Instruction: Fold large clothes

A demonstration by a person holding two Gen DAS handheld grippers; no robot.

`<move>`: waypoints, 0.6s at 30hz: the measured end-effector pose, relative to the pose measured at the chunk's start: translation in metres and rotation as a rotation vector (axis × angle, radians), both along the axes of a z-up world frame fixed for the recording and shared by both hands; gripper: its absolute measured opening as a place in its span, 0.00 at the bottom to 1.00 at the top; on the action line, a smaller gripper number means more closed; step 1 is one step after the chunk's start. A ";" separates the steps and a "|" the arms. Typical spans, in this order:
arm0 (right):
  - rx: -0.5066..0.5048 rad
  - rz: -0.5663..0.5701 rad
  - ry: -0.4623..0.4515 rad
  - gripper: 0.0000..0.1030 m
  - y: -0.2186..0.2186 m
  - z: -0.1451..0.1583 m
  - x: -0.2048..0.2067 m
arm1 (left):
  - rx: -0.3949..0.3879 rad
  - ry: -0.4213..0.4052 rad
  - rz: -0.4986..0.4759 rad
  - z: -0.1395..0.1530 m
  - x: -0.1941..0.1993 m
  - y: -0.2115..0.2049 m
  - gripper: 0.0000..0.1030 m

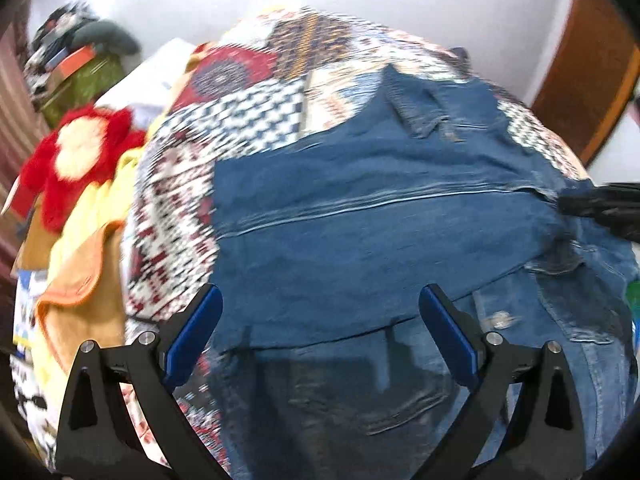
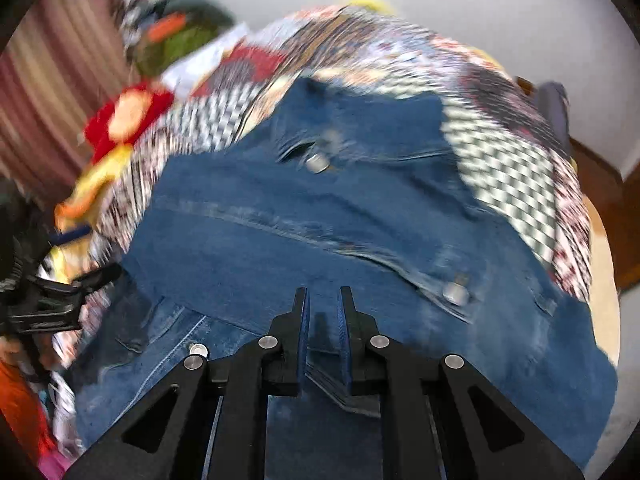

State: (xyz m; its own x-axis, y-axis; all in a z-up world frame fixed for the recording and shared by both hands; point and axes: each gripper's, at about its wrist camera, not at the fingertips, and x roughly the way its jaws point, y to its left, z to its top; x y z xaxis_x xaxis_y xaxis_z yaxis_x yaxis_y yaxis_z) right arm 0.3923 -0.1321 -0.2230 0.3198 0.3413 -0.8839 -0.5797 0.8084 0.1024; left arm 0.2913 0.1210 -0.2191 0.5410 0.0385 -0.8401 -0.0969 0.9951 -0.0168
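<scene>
A blue denim jacket lies partly folded on a patterned bedspread; it also fills the right wrist view, with metal buttons showing. My left gripper is open and empty, its fingers wide apart just above the denim. My right gripper is nearly closed on a fold of the denim jacket near its front edge; it also shows at the right edge of the left wrist view. The left gripper shows at the left of the right wrist view.
A red and cream plush toy and yellow and orange cloths lie left of the bedspread. A pile of clothes and boxes stands at the back left. A wooden door frame is at the right, a white wall behind.
</scene>
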 end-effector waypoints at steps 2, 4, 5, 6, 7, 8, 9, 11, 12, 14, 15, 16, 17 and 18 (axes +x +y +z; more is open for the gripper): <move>-0.072 0.022 0.020 0.10 0.020 -0.016 -0.001 | 0.011 0.010 -0.032 -0.006 0.007 -0.012 0.97; -0.125 0.032 0.055 0.10 0.031 -0.035 0.001 | 0.013 0.035 -0.060 -0.018 0.018 -0.021 0.97; -0.171 0.030 0.075 0.10 0.034 -0.047 0.003 | 0.013 0.052 -0.070 -0.025 0.024 -0.025 0.97; -0.185 0.032 0.081 0.10 0.034 -0.054 0.004 | 0.014 0.077 -0.078 -0.033 0.030 -0.030 0.97; -0.176 0.041 0.071 0.10 0.032 -0.057 0.003 | 0.016 0.099 -0.084 -0.040 0.035 -0.033 0.97; -0.170 0.049 0.061 0.10 0.030 -0.056 0.001 | 0.019 0.115 -0.088 -0.047 0.039 -0.036 0.97; -0.188 0.057 0.044 0.10 0.029 -0.056 -0.001 | 0.012 0.118 -0.092 -0.052 0.043 -0.037 0.97; -0.224 0.062 0.015 0.10 0.027 -0.055 -0.003 | -0.013 0.107 -0.085 -0.055 0.046 -0.036 0.98; -0.247 0.057 -0.005 0.10 0.024 -0.055 -0.003 | -0.027 0.109 -0.079 -0.057 0.047 -0.034 1.00; -0.275 0.055 -0.026 0.10 0.020 -0.056 -0.003 | -0.063 0.114 -0.068 -0.060 0.049 -0.029 1.00; -0.282 0.052 -0.031 0.10 0.018 -0.056 -0.003 | -0.074 0.113 -0.065 -0.062 0.048 -0.029 1.00; -0.285 0.049 -0.031 0.10 0.015 -0.056 -0.003 | -0.082 0.108 -0.065 -0.064 0.047 -0.028 1.00; -0.286 0.045 -0.031 0.10 0.012 -0.055 -0.002 | -0.085 0.106 -0.067 -0.065 0.046 -0.027 1.00; -0.294 0.041 -0.033 0.10 0.010 -0.054 -0.002 | -0.085 0.105 -0.068 -0.065 0.046 -0.028 1.00</move>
State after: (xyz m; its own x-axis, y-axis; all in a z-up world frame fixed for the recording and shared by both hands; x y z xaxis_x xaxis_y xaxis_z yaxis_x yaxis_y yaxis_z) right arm 0.3901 -0.1219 -0.2775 0.3415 0.0857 -0.9360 -0.6118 0.7762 -0.1522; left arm 0.3370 0.0932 -0.2843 0.4486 -0.0691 -0.8910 -0.0346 0.9949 -0.0946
